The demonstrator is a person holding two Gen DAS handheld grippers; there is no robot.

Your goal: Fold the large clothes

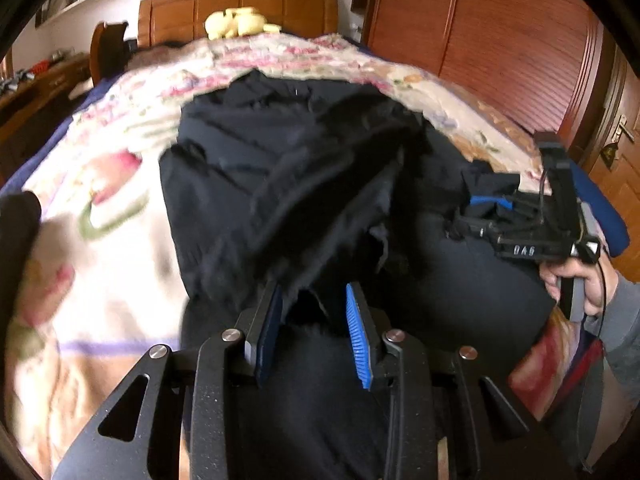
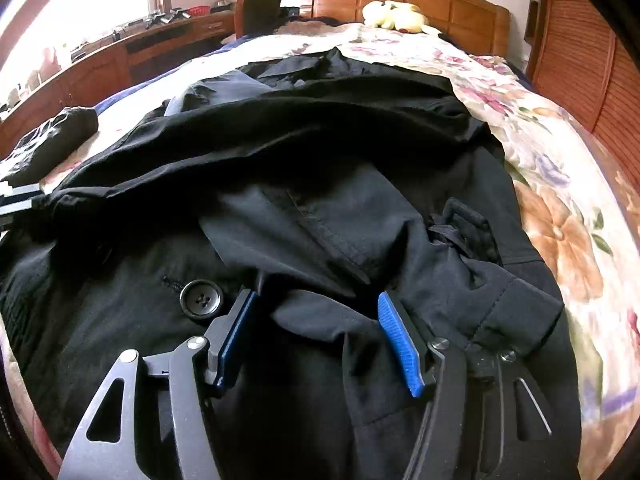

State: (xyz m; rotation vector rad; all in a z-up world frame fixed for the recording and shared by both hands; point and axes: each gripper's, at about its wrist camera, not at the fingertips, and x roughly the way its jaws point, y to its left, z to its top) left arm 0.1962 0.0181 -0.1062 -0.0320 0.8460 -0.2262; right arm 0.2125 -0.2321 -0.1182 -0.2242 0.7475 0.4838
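Note:
A large black coat (image 1: 280,168) lies spread on the floral bedspread (image 1: 120,184); it also fills the right wrist view (image 2: 320,152), with a big black button (image 2: 200,301) on its near left side. My left gripper (image 1: 314,300) has its blue pads apart with a hanging flap of coat fabric between them, lifted above the rest. My right gripper (image 2: 316,304) is open, its pads resting on crumpled coat fabric beside a folded panel. The right gripper also shows at the right of the left wrist view (image 1: 492,204), over the coat's edge.
A wooden headboard (image 1: 240,8) with a yellow plush toy (image 1: 236,22) is at the far end. A wooden wardrobe (image 1: 500,40) stands on the right. A desk (image 2: 120,48) runs along the left. Another dark garment (image 2: 52,136) lies at the bed's left.

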